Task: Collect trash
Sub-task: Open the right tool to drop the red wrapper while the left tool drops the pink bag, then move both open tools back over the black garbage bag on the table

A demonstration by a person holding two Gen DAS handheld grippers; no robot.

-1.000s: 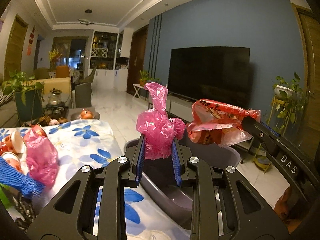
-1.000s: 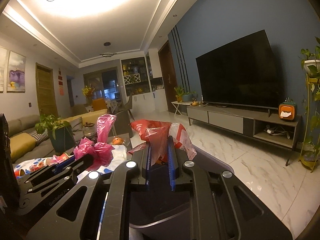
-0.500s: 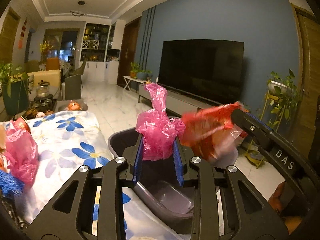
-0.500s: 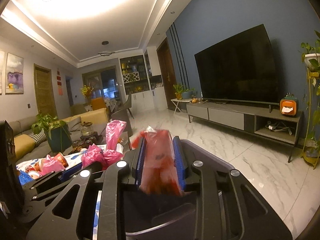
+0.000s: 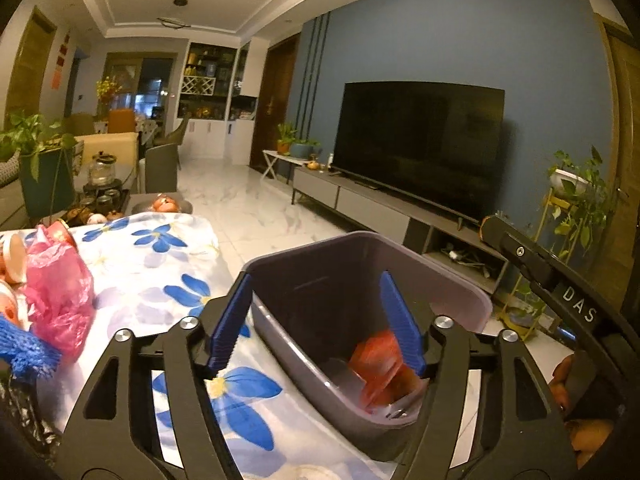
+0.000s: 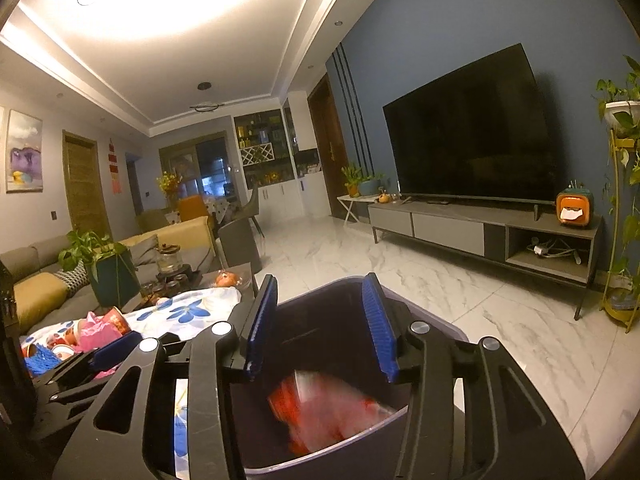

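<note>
A grey trash bin [image 5: 460, 284] stands against the table's edge, right under both grippers. At its bottom lies a red plastic bag [image 5: 378, 364], blurred; it shows as a red bag [image 6: 332, 408] in the right wrist view too, inside the bin [image 6: 444, 330]. My left gripper [image 5: 316, 320] hangs over the bin, open, with nothing between its blue pads. My right gripper [image 6: 320, 320] is open and empty above the bin as well. The right gripper [image 5: 494, 232] reaches in from the right, and the left gripper [image 6: 114, 354] from the left.
The table wears a white cloth with blue flowers [image 5: 160, 264]. On it lie another pink bag [image 5: 60, 292], a blue foam net [image 5: 24, 352] and red paper cups [image 6: 118, 320]. A TV cabinet [image 6: 480, 236] and plant stand [image 5: 572, 216] line the blue wall across the marble floor.
Both grippers have opened. The red bag fell from the right gripper into the bin; the pink bag has left the left gripper and is out of sight.
</note>
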